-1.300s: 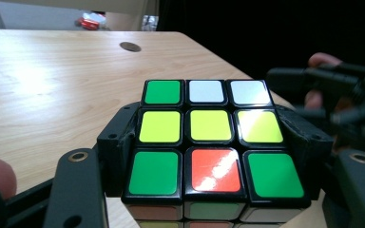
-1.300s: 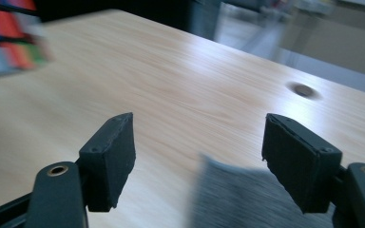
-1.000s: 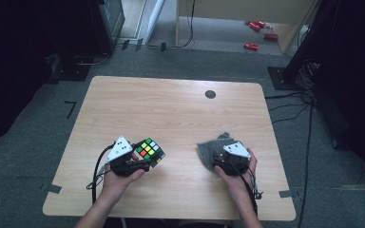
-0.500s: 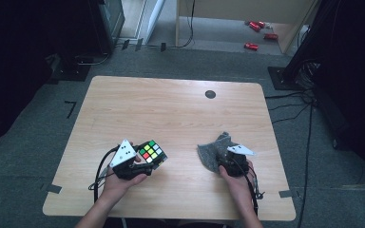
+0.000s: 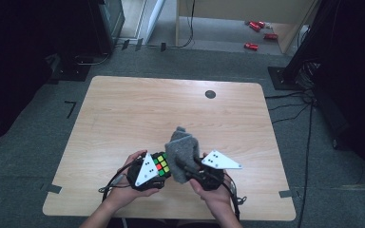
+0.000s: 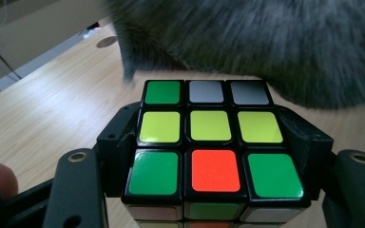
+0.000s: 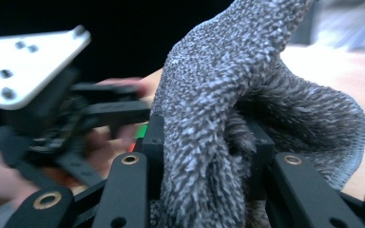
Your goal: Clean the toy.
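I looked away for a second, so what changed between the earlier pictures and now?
The right tool carried the grey cloth leftward, up off the table, over to the puzzle cube. The left tool stayed put, clamped on the cube throughout.

Clamped in the left gripper [image 6: 209, 142], the Rubik's cube [image 6: 211, 152] looks like glossy plastic with smooth coloured stickers. Pinched in the right gripper [image 7: 204, 161], the grey cloth [image 7: 228, 95] is rough, fuzzy terry. Beneath both, the table [image 5: 138, 109] shows matt light wood grain.
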`<state>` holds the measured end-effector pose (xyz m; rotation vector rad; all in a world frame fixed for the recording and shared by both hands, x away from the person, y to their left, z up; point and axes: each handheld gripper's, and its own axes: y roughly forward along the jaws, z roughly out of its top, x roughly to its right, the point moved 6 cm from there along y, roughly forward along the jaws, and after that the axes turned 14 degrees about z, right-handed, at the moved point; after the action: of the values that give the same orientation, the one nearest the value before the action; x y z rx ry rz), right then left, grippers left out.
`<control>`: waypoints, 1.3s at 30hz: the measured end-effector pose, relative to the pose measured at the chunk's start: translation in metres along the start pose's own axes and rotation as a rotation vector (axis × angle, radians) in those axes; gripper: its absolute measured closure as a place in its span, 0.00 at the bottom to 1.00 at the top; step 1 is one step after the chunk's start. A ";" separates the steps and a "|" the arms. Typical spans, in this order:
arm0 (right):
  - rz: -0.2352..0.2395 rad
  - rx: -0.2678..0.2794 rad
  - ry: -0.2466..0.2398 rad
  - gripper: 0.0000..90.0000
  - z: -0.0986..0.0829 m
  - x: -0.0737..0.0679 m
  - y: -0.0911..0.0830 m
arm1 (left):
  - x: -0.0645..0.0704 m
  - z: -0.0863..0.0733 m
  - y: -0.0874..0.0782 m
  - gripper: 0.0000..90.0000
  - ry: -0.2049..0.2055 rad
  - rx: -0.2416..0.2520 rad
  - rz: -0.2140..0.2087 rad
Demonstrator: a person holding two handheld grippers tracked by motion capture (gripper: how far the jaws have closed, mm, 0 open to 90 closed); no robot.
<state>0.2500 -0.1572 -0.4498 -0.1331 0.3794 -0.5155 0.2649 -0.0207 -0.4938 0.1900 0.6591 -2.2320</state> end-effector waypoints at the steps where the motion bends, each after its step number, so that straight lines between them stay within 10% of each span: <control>1: 0.032 -0.019 0.009 0.71 -0.004 -0.005 0.006 | 0.002 0.001 0.000 0.38 0.001 -0.008 -0.008; 4: 0.085 -0.059 0.010 0.71 -0.018 -0.016 0.022 | 0.007 0.001 -0.001 0.38 0.044 -0.033 0.009; 12: -0.162 -0.081 -0.047 0.71 -0.013 0.019 0.004 | -0.001 0.002 -0.005 0.39 0.008 -0.014 0.016; 18: 0.016 -0.060 -0.081 0.70 -0.006 -0.012 0.013 | -0.001 0.003 -0.006 0.38 0.007 -0.006 0.023; 20: -0.026 -0.117 -0.145 0.69 -0.011 -0.017 0.022 | 0.001 0.004 -0.008 0.39 0.039 0.010 0.051; 27: -0.128 -0.011 0.019 0.70 -0.003 0.022 -0.008 | -0.003 0.012 -0.020 0.39 -0.045 0.167 -0.031; 32: 0.016 0.031 0.058 0.70 -0.004 0.013 -0.003 | -0.008 0.019 -0.031 0.38 -0.094 0.260 -0.077; 37: -0.017 -0.078 0.115 0.70 -0.025 0.028 0.005 | -0.023 0.025 -0.040 0.38 -0.231 0.376 -0.111; 39: 0.001 -0.036 0.135 0.70 -0.021 0.027 0.000 | -0.026 0.023 -0.039 0.38 -0.234 0.377 -0.115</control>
<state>0.2641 -0.1712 -0.4778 -0.1334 0.5207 -0.5182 0.2558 0.0056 -0.4497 0.0763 0.1223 -2.4263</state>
